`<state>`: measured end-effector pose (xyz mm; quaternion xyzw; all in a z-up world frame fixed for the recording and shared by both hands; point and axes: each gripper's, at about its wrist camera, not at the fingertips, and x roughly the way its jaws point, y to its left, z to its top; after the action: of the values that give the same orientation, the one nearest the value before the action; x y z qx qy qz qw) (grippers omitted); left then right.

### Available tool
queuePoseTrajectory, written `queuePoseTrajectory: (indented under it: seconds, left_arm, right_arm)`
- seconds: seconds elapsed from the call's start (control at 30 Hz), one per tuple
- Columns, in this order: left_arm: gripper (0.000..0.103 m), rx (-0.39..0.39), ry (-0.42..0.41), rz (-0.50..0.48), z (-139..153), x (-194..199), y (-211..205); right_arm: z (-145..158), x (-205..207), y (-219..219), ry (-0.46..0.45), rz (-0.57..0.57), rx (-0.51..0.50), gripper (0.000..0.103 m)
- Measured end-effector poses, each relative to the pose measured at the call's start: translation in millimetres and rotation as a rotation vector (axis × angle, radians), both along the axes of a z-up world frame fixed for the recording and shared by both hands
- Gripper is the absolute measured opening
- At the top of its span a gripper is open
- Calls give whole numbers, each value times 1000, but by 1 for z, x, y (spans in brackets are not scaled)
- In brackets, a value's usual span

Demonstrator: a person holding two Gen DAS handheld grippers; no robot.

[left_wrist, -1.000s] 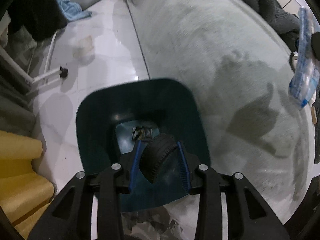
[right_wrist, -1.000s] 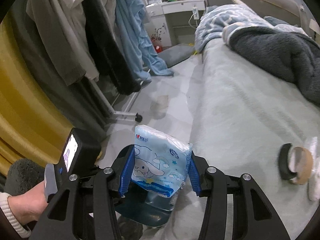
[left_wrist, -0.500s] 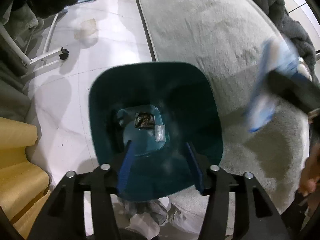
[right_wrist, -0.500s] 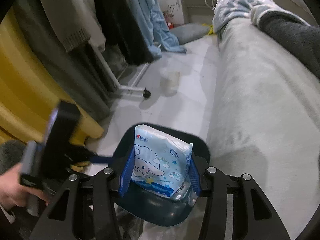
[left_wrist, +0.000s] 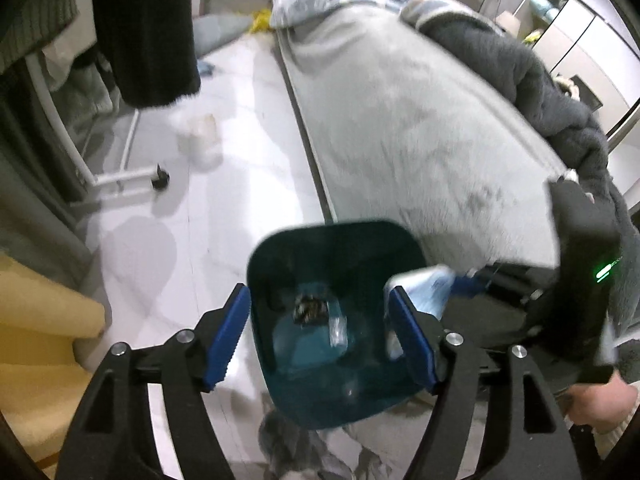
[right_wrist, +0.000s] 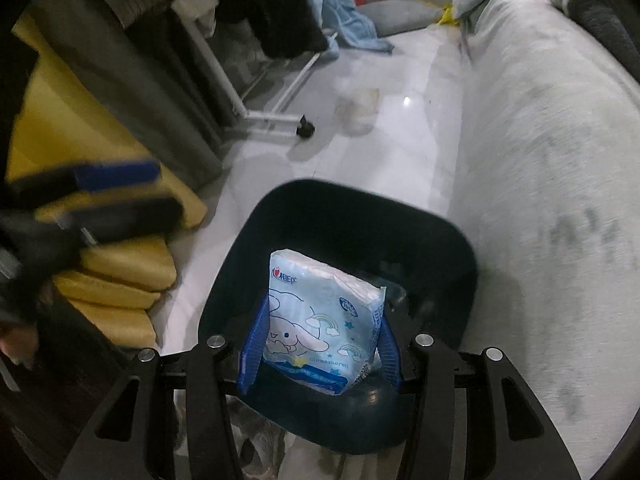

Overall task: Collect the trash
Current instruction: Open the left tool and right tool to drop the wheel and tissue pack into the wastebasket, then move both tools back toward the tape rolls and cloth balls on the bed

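A dark teal trash bin (left_wrist: 280,248) (right_wrist: 448,232) stands on the white floor beside the bed. My left gripper (left_wrist: 320,336) is open and empty above the bin's mouth. Small wrappers (left_wrist: 310,310) lie at the bin's bottom. My right gripper (right_wrist: 318,354) is shut on a blue and white tissue pack (right_wrist: 320,320) with a cartoon dog print, held over the bin's opening. The pack also shows in the left wrist view (left_wrist: 424,288), at the bin's right rim. The left gripper shows blurred at the left of the right wrist view (right_wrist: 100,196).
A grey bed (left_wrist: 400,120) runs along the right with a dark fleece blanket (left_wrist: 540,80). A clothes rack's wheeled foot (right_wrist: 304,130) and hanging clothes (right_wrist: 260,8) are at the left. Yellow cushions (right_wrist: 120,272) lie left of the bin. A pale cup-like object (right_wrist: 360,104) sits on the floor.
My left gripper opened; the black round item it held is no longer between its fingers. My right gripper carried the tissue pack from over the bed to above the bin.
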<state>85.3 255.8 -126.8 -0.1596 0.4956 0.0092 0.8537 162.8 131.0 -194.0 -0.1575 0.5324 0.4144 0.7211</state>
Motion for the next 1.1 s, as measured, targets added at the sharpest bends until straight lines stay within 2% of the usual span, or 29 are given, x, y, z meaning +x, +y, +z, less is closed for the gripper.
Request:
queuePoseTrajectory:
  seconds: [0.2,0.3,0.43,0.47,0.6,0.73,0.9,1.1]
  left_arm:
    - [78,34,-118,28,22,-3,10]
    - [78,34,-180,38,34,-5,13]
    - [81,37,-270,45,53,-7,10]
    - [85,40,-286,47,56,-9,9]
    - [86,62,-362,43,74,-16,3]
    - [89,74,-438,28,92,-20,-5]
    - [93,75,-519,6,113,-24,-19]
    - [94,49,-579,-17,134,-18,-42]
  right_arm:
    - [-20,-11,9,18,35,-59,51]
    - [-26,-16,10,22,44,-87,58]
    - [-24,-16,12,6,38,-99,69]
    - [-22,-15,12,3,33,-99,69]
    - [-14,-16,8,-10,13,-84,73]
    - [1,-18,2,-35,-19,-52,82]
    - [38,-17,-11,-109,-60,25,85]
    - [75,-4,-54,-209,-156,95,91]
